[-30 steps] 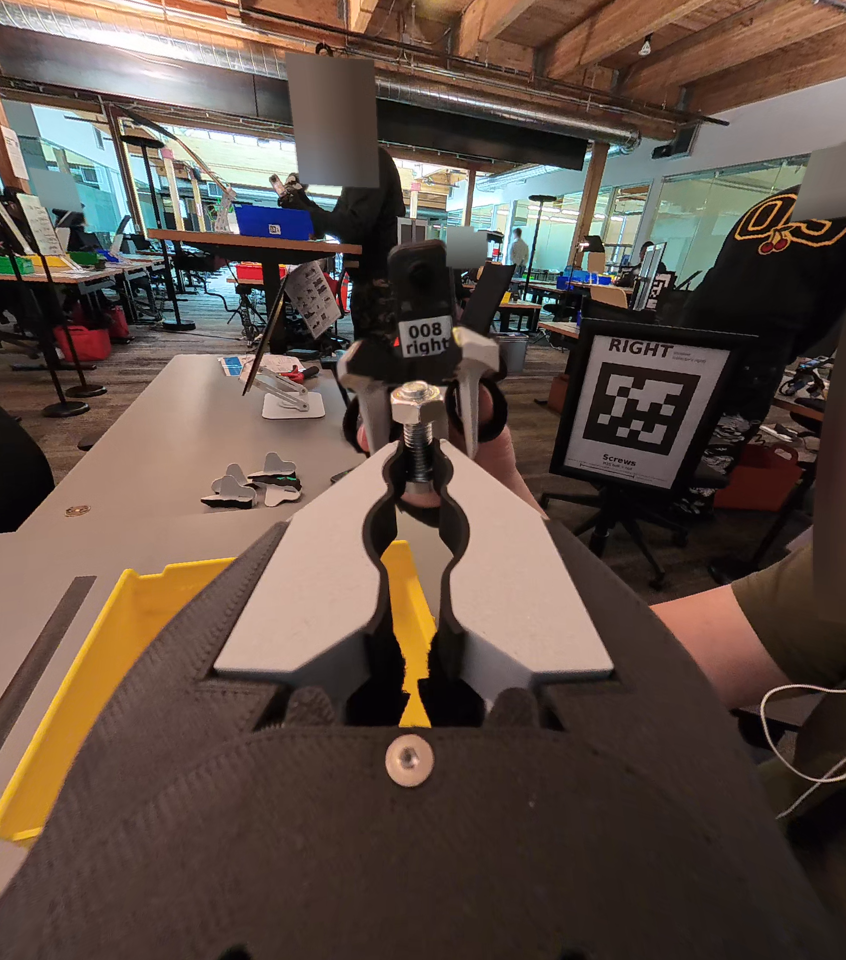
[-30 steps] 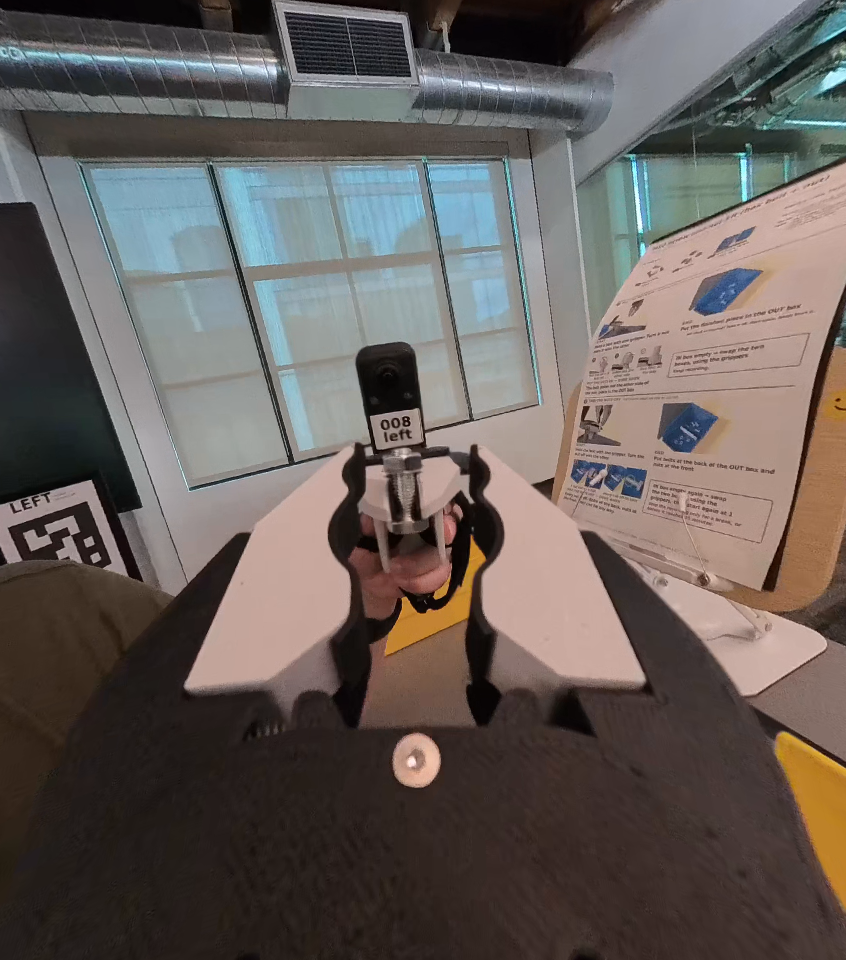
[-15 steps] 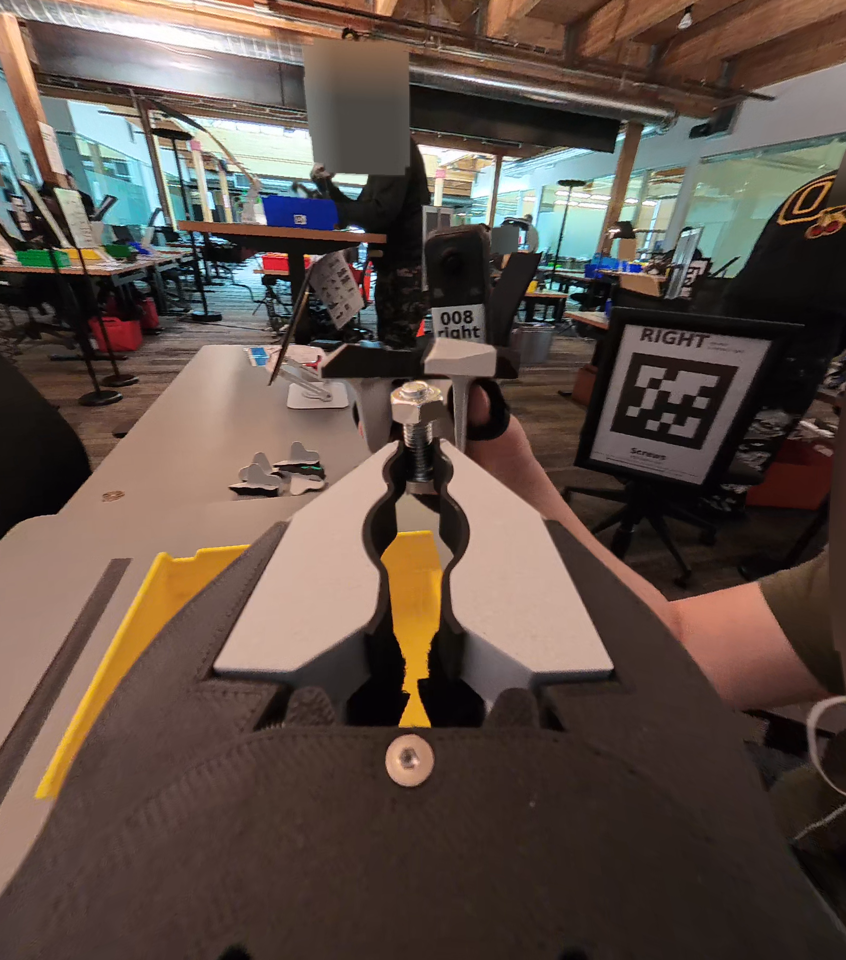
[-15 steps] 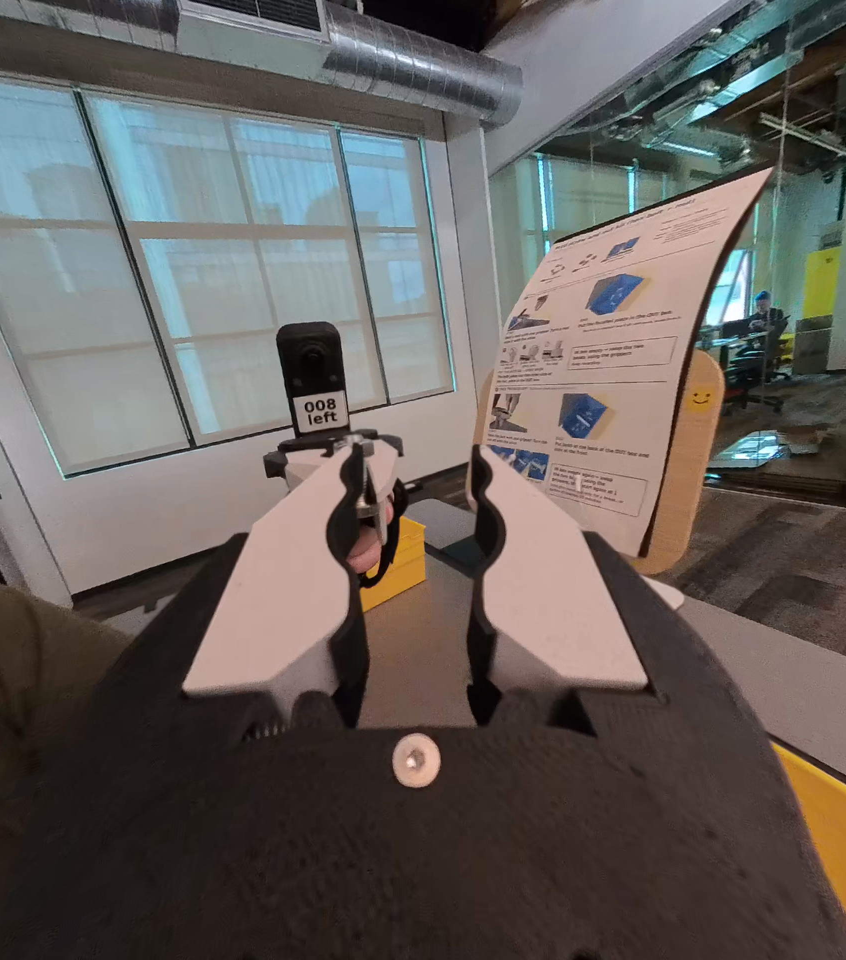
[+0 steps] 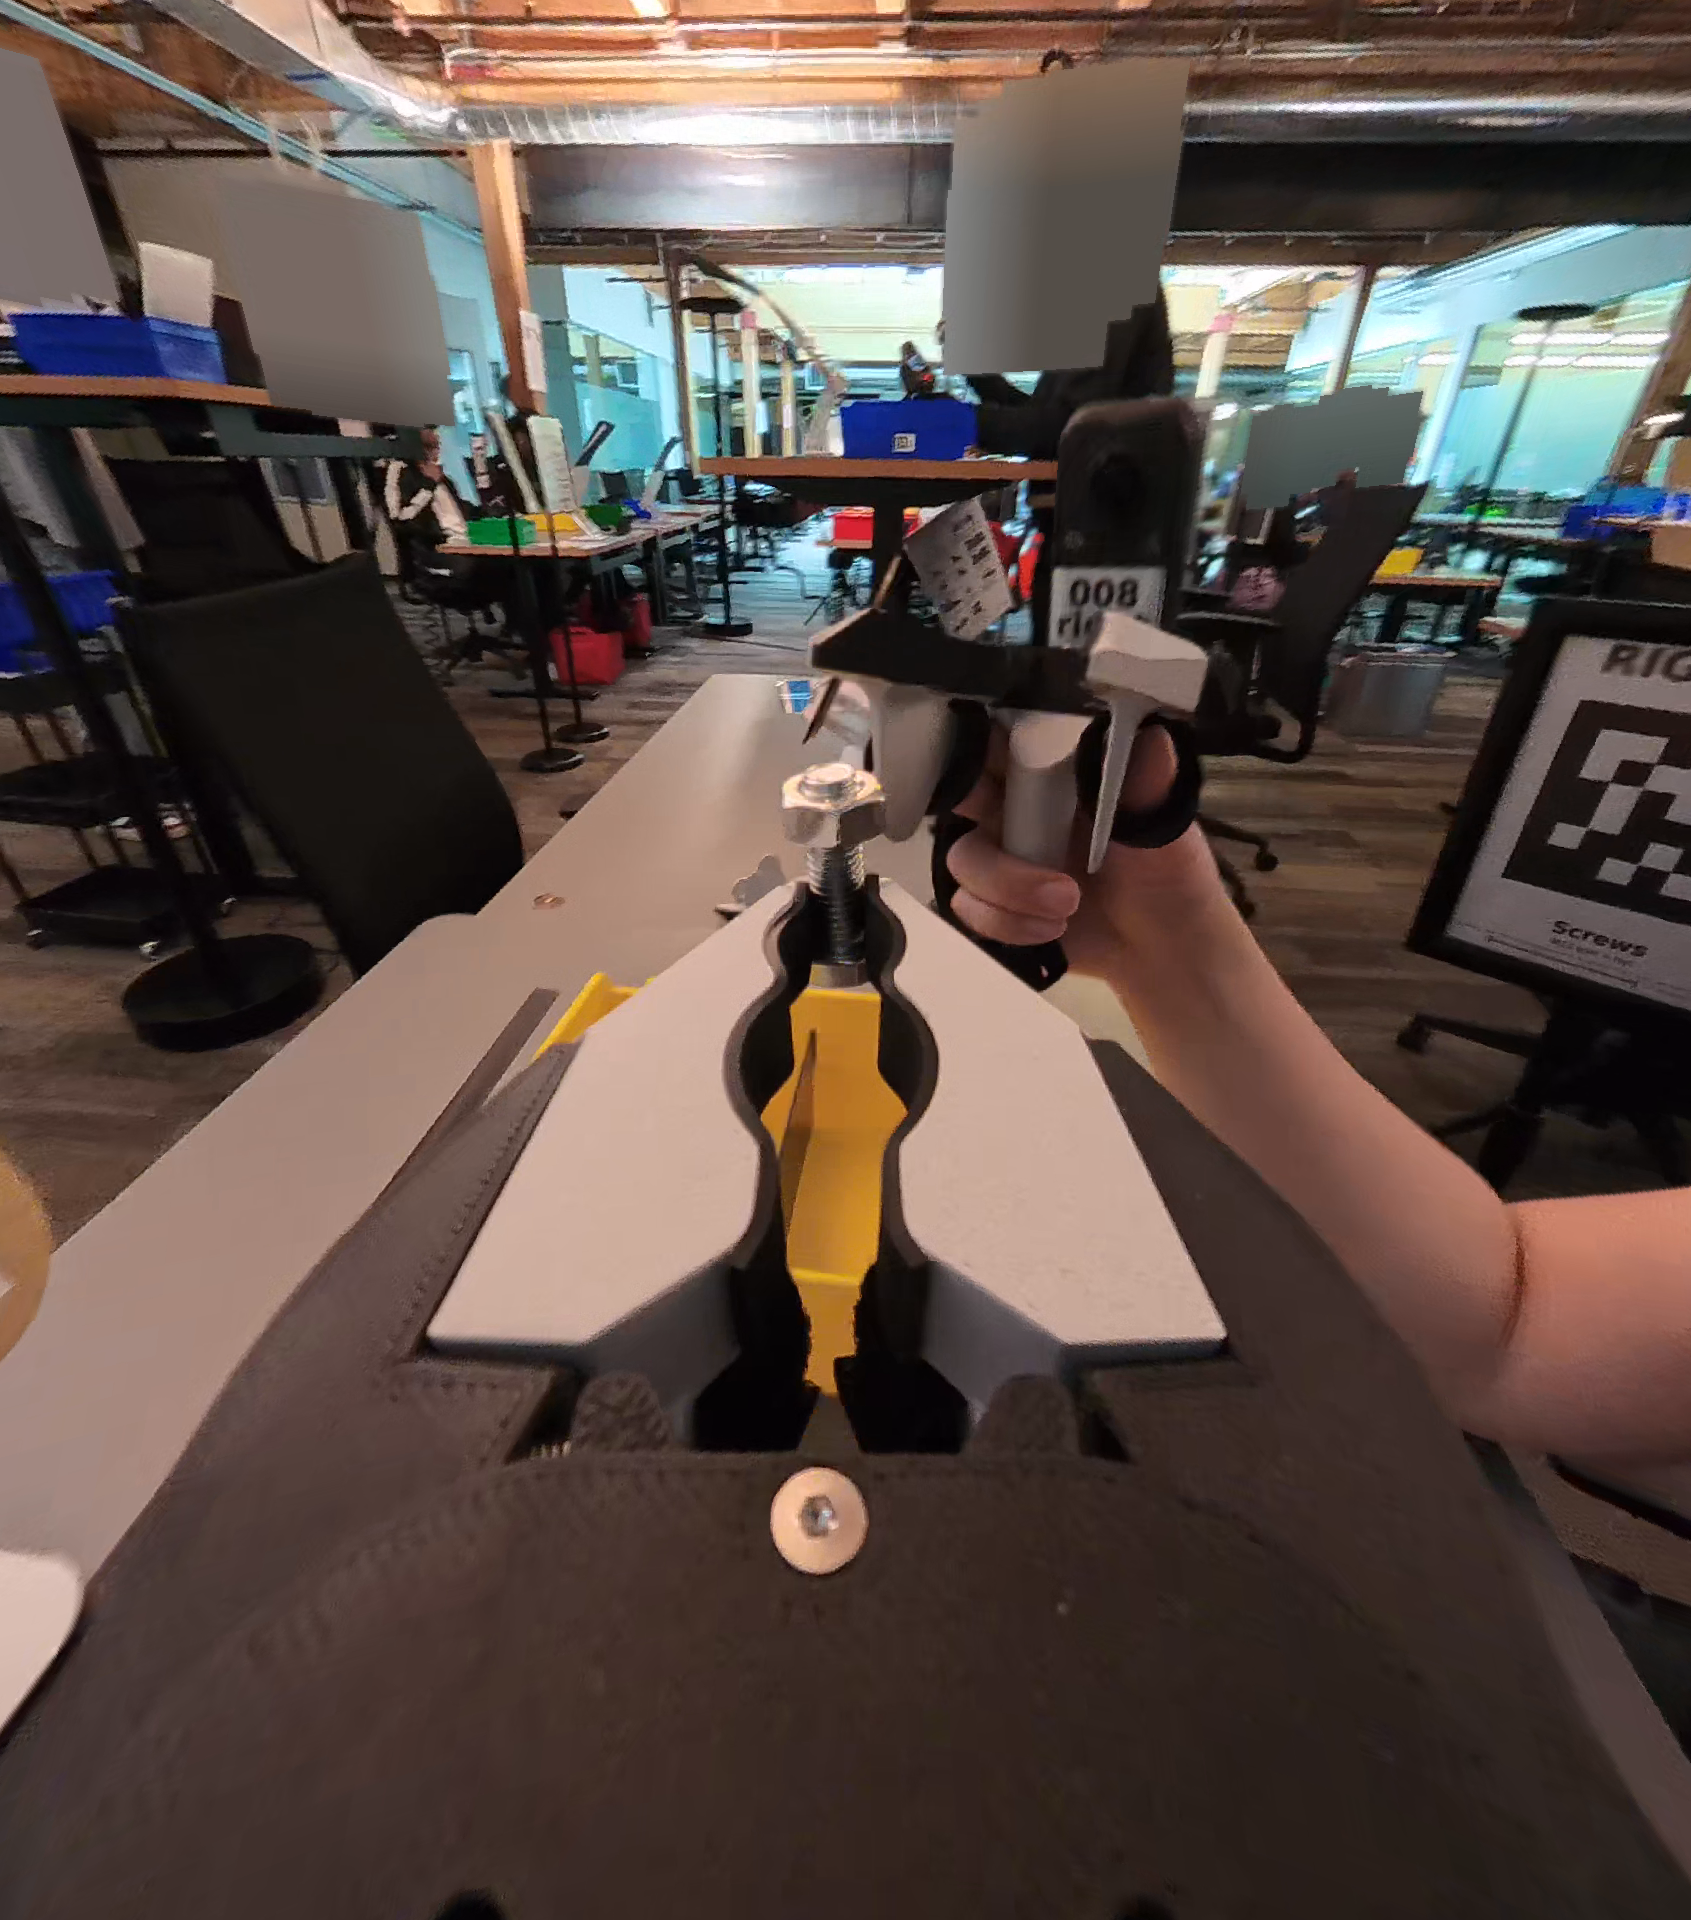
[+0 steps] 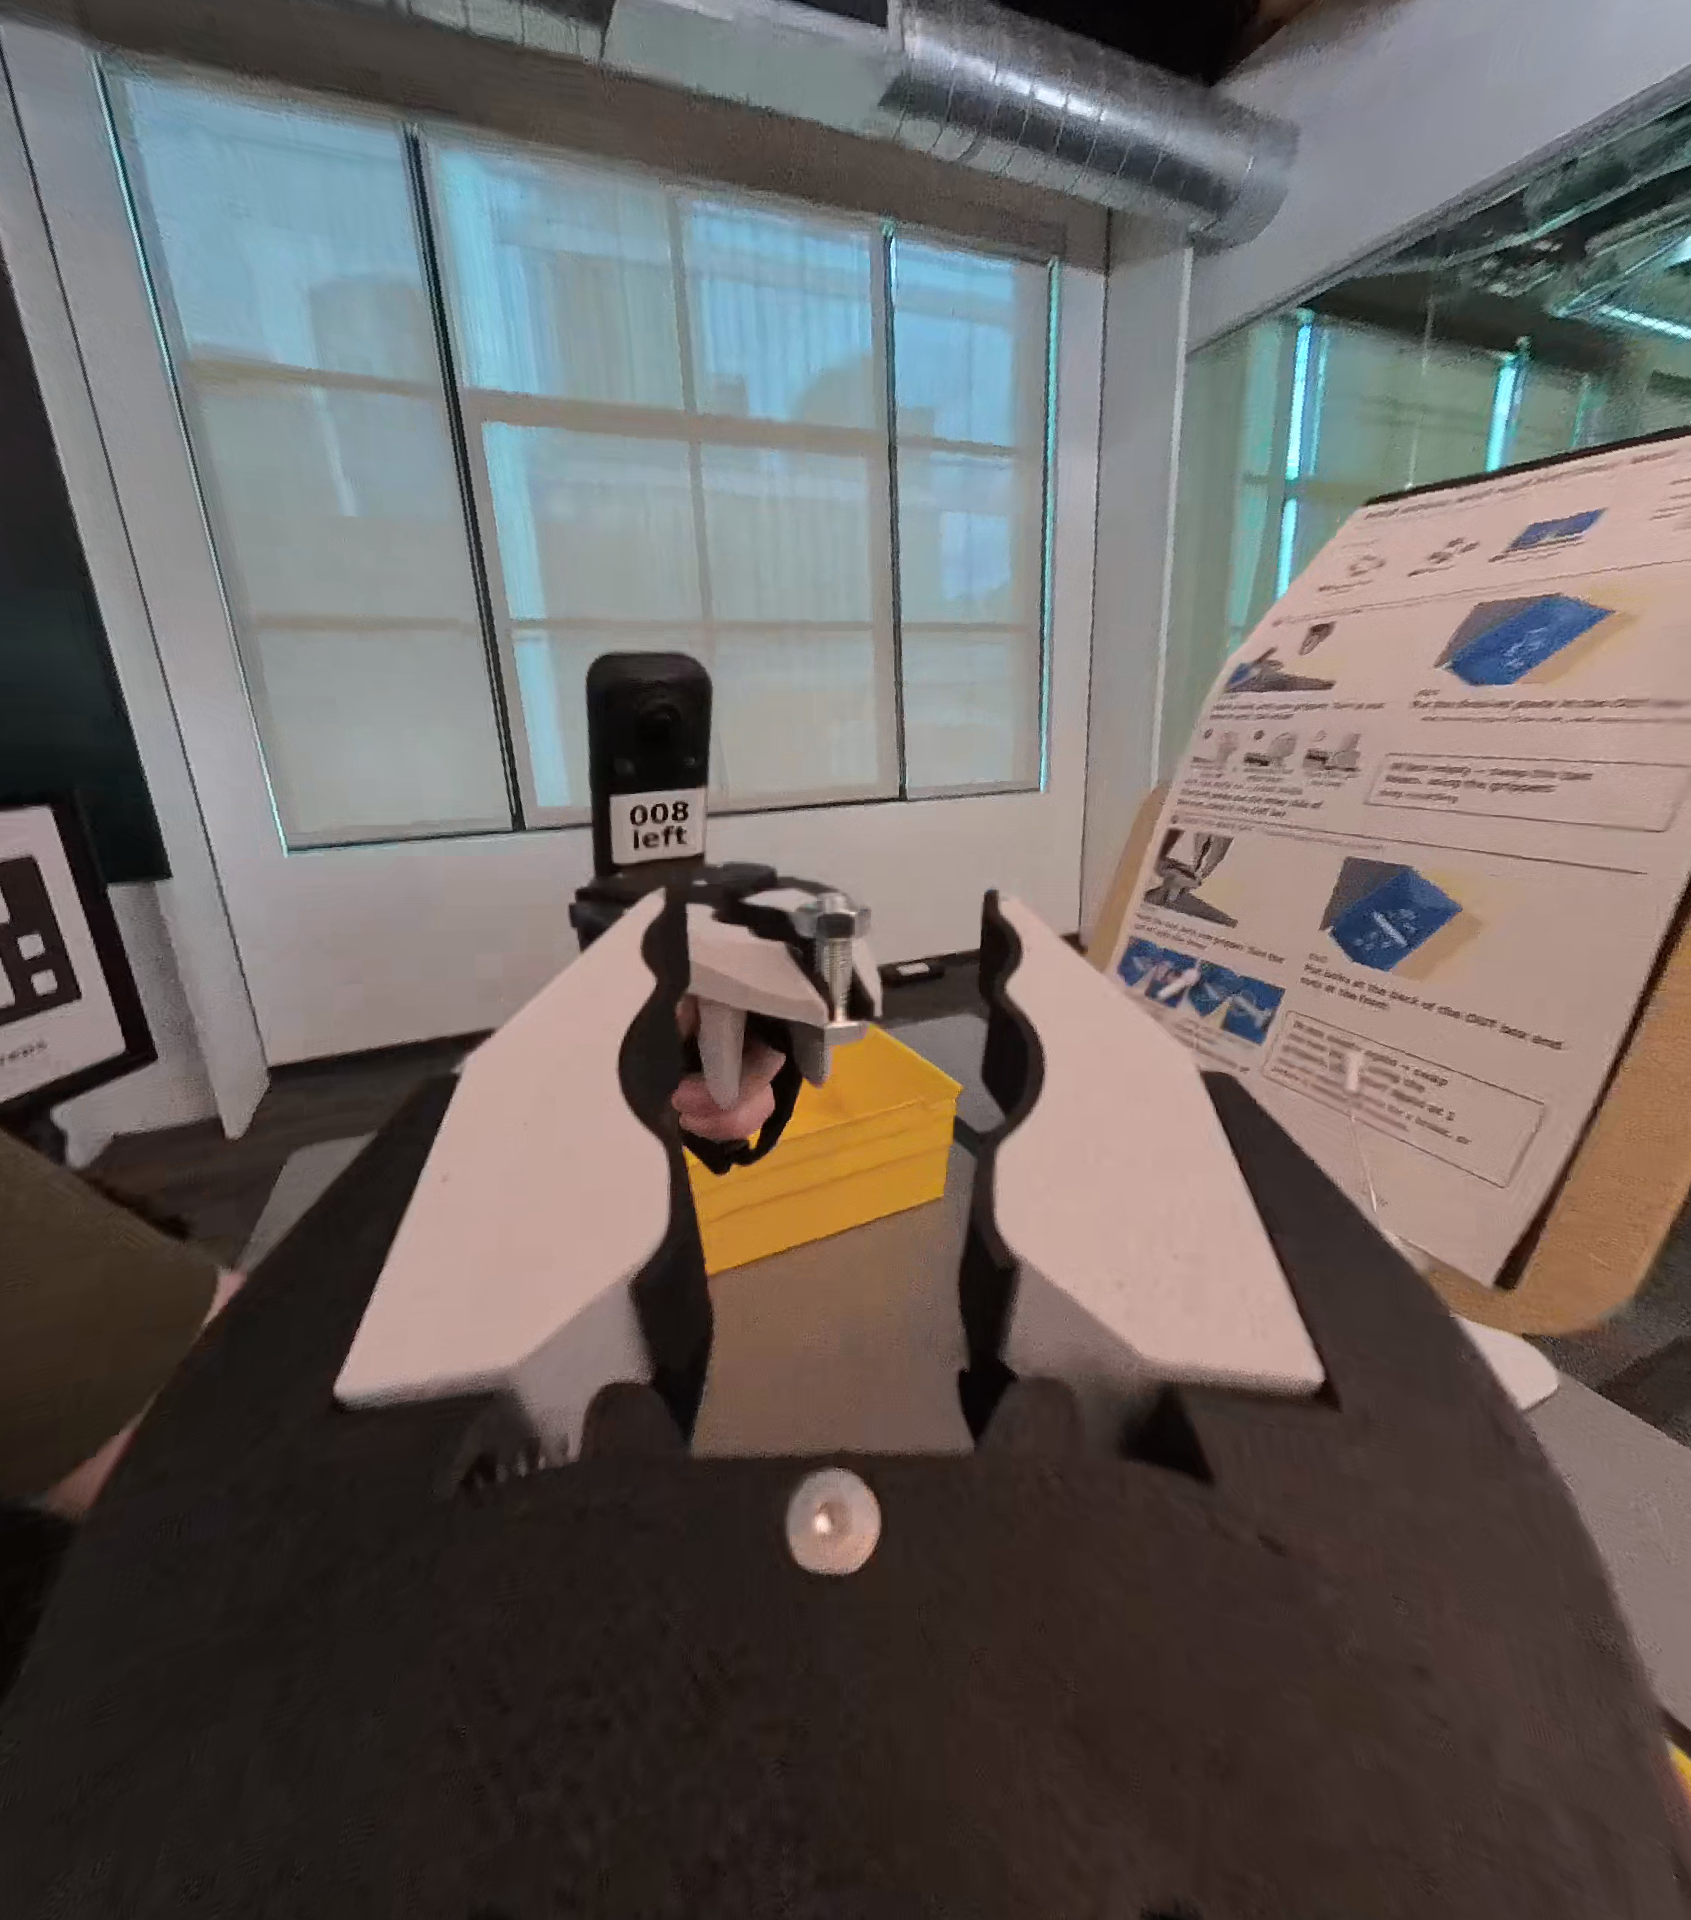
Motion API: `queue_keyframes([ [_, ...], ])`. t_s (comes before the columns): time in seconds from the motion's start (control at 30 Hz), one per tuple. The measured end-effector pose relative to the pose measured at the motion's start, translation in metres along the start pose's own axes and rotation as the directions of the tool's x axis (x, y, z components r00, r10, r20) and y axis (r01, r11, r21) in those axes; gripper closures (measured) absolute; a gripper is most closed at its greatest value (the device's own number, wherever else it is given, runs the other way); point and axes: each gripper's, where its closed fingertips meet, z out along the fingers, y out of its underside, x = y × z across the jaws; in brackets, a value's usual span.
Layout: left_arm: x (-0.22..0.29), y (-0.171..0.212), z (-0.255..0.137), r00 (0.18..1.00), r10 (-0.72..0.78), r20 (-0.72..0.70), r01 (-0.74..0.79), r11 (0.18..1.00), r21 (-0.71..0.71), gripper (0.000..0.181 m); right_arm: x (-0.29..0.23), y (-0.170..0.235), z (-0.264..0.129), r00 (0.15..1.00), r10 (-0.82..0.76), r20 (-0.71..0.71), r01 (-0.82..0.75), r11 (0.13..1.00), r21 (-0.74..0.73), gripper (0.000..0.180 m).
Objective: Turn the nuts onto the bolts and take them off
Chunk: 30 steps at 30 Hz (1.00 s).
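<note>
A silver nut [image 5: 832, 810] sits at the top end of an upright threaded bolt [image 5: 839, 906], which the left gripper [image 5: 837, 914] clamps by its shank between the finger tips, above a yellow bin [image 5: 825, 1164] on the grey table [image 5: 228, 1174]. The right gripper [image 6: 825, 935] stands spread apart and empty, its fingers [image 6: 550, 1143] either side of the bolt farther off, beside a tilted instruction board [image 6: 1443, 831]
</note>
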Motion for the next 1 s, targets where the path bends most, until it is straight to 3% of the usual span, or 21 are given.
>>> queue_keyframes([
  [0.17, -0.016, 0.012, -0.017, 0.988, 0.076, 0.133, -0.067, 0.995, -0.074, 0.174, -0.003, 0.044, 0.041, 0.998, -0.033, 0.058, 0.044, 0.977, -0.208, 0.121],
  [0.27, -0.015, 0.008, -0.019, 0.986, 0.112, 0.120, -0.104, 0.992, -0.078, 0.173, -0.006, 0.041, 0.045, 0.990, -0.116, 0.087, 0.125, 0.986, -0.109, 0.137],
  [0.43, -0.012, 0.009, -0.007, 0.975, 0.203, 0.087, -0.193, 0.975, -0.112, 0.173, 0.000, 0.021, 0.039, 0.996, -0.072, 0.060, 0.073, 0.997, -0.010, 0.140],
  [0.6, -0.001, 0.006, 0.005, 0.982, 0.181, 0.047, -0.177, 0.981, -0.081, 0.173, 0.006, 0.034, 0.038, 0.995, -0.093, 0.045, 0.097, 0.990, -0.106, 0.140],
  [0.73, 0.008, 0.003, 0.005, 0.984, 0.176, 0.012, -0.175, 0.982, -0.065, 0.173, 0.006, 0.029, 0.030, 0.995, -0.053, 0.084, 0.059, 0.995, -0.081, 0.138],
  [0.83, 0.012, -0.003, -0.001, 0.988, 0.151, -0.006, -0.151, 0.988, -0.036, 0.173, 0.024, 0.023, 0.017, 1.000, -0.024, -0.001, 0.024, 0.998, -0.059, 0.144],
  [1.0, 0.014, -0.003, -0.004, 0.992, 0.124, -0.021, -0.124, 0.992, -0.038, 0.173, -0.014, 0.016, 0.031, 0.989, -0.029, 0.146, 0.034, 0.999, -0.033, 0.139],
])
